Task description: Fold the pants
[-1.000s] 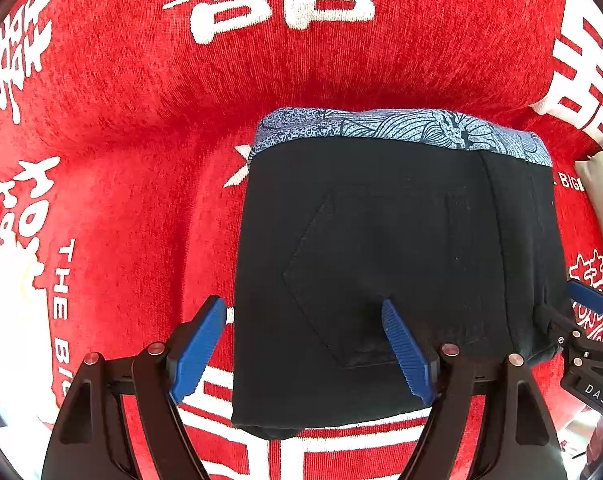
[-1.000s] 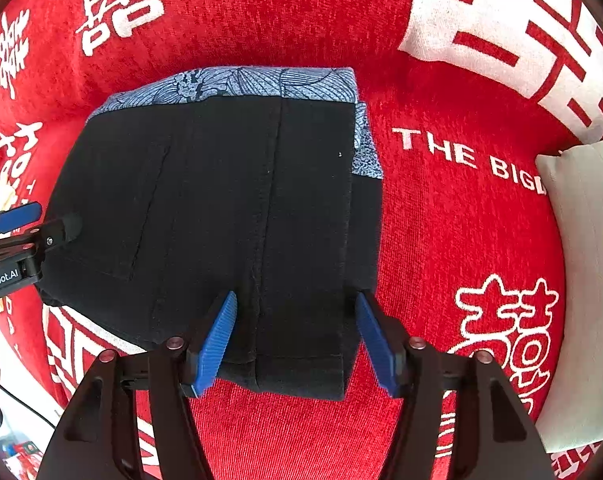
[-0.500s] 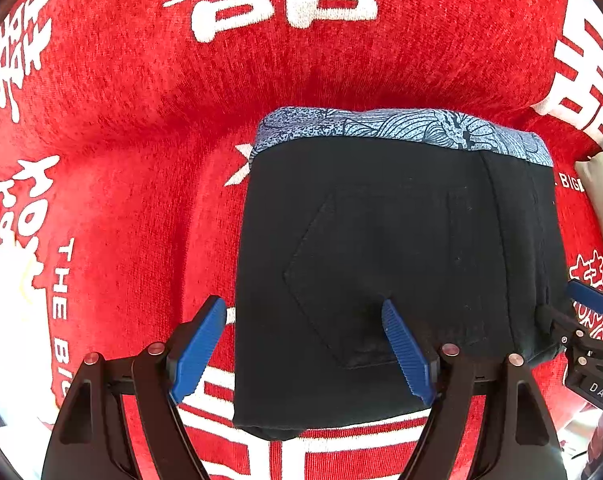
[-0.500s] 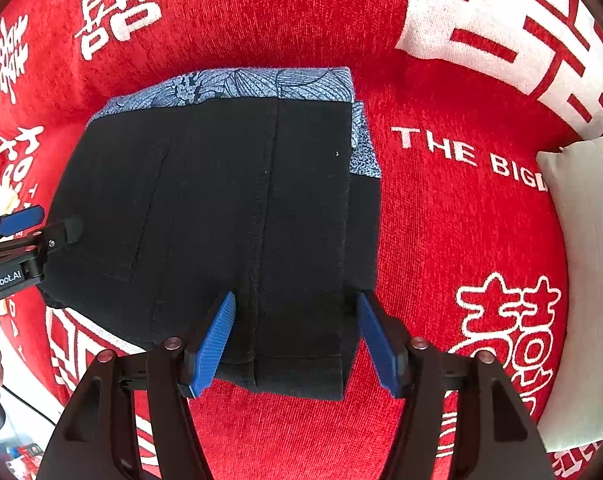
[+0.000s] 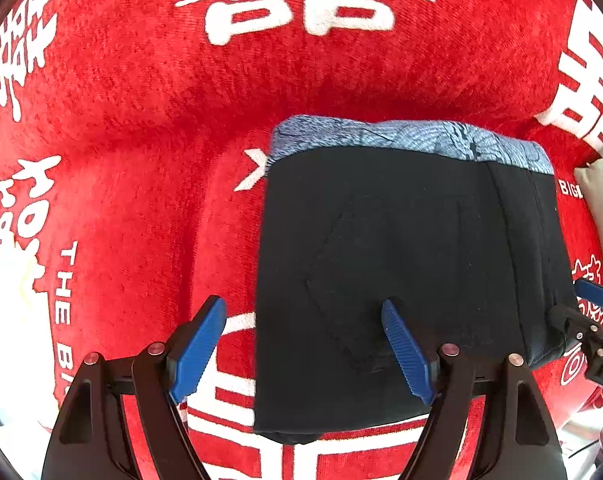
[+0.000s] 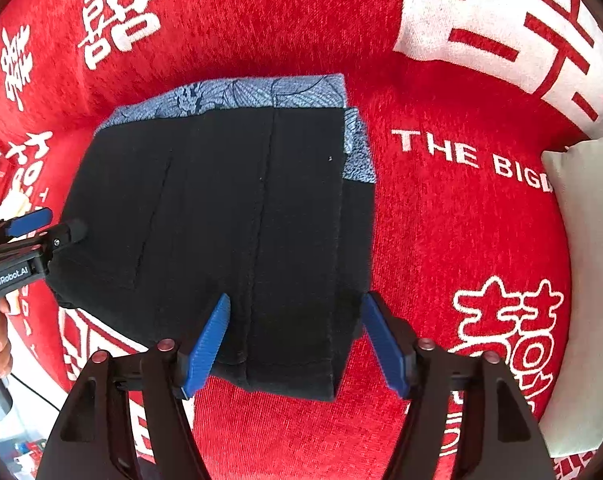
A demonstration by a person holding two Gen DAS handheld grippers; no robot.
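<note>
Through my left wrist camera, my left gripper (image 5: 303,344) hangs with its blue fingers spread wide and nothing between them. The pants (image 5: 405,280) lie folded into a compact black block on the red blanket (image 5: 141,160), ahead of this gripper and off to its right. My right finger sits over the near part of the black cloth, over a stitched pocket outline; my left finger is over bare blanket, just beside the pants' left edge. I cannot tell whether either fingertip touches the fabric. A blue patterned band (image 5: 409,138) runs along the far edge of the fold. At the far right of this view my right gripper (image 5: 593,300) shows at the pants' right edge, and a pale pillow (image 5: 601,200) sits beyond it.

Through my right wrist camera, my right gripper (image 6: 295,340) is also spread wide and holds nothing. The pants (image 6: 237,240) lie straight ahead, their near right corner falling between my fingers; the right finger stands just outside the pants' right edge, the left over the black cloth. Long seams run away from me toward the band (image 6: 241,92) at the far end, and a strip of it shows at the far right corner too. My left gripper (image 6: 33,224) reaches in from the left, at the pants' left edge. The pillow (image 6: 581,260) lies on the blanket (image 6: 441,220) to the right, well apart from the pants.
</note>
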